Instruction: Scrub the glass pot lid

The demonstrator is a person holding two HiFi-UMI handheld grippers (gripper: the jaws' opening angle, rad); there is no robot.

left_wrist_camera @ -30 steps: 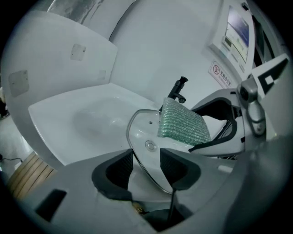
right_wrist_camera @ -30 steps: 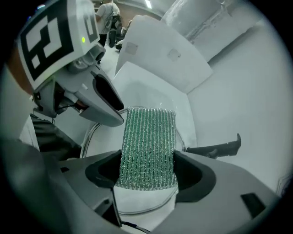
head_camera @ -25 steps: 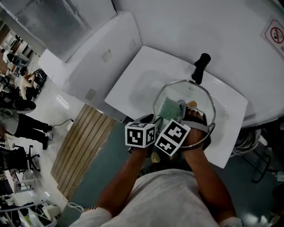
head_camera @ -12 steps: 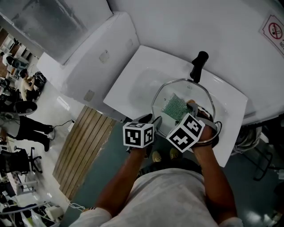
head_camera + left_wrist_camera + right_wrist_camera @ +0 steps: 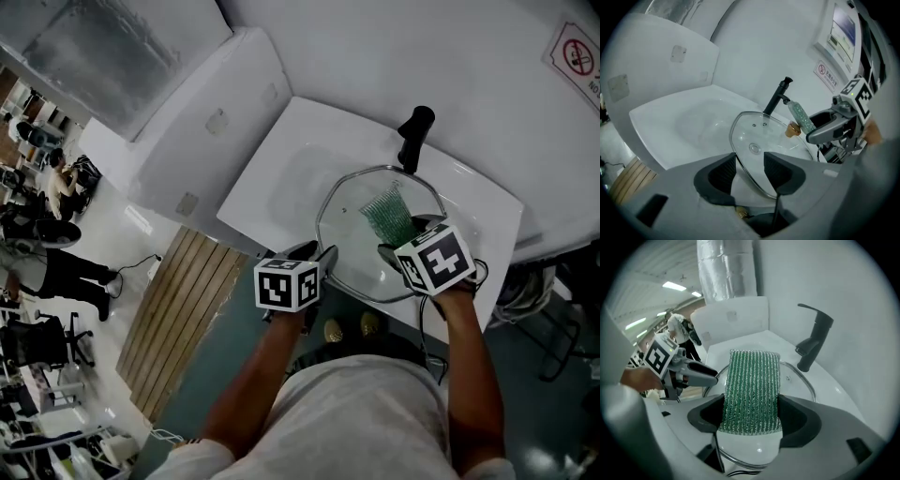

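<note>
Head view first: the glass pot lid (image 5: 352, 234) sits tilted over the white sink (image 5: 272, 178). Its far rim is up near the black faucet (image 5: 412, 136) at the back edge, and its near rim hangs at the front edge. That is where the left gripper (image 5: 319, 255) has it. In the left gripper view the lid's rim runs slantwise between the two dark pads, and the jaws are pinched onto that edge. So that's one grip point, and most of the lid cantilevers out from it.

Over to the right gripper (image 5: 398, 242). It is clamped on a green scrub pad (image 5: 752, 390), which stands up out of the jaws and lies across the glass on the faucet side of the lid.

As for how the lid will handle, I'd call it stiff, fairly weighty for an edge hold, and unforgiving. It's glass over a hard basin, so a slip could chip or crack it. It's smooth too, and likely slick if wet. The banded rim looks like the sensible place to hold, gripped deep rather than at the tips. The pad, by contrast, looks soft and light and should flex under pressure. Scrub force probably wants to go toward the held edge, not away from it.
</note>
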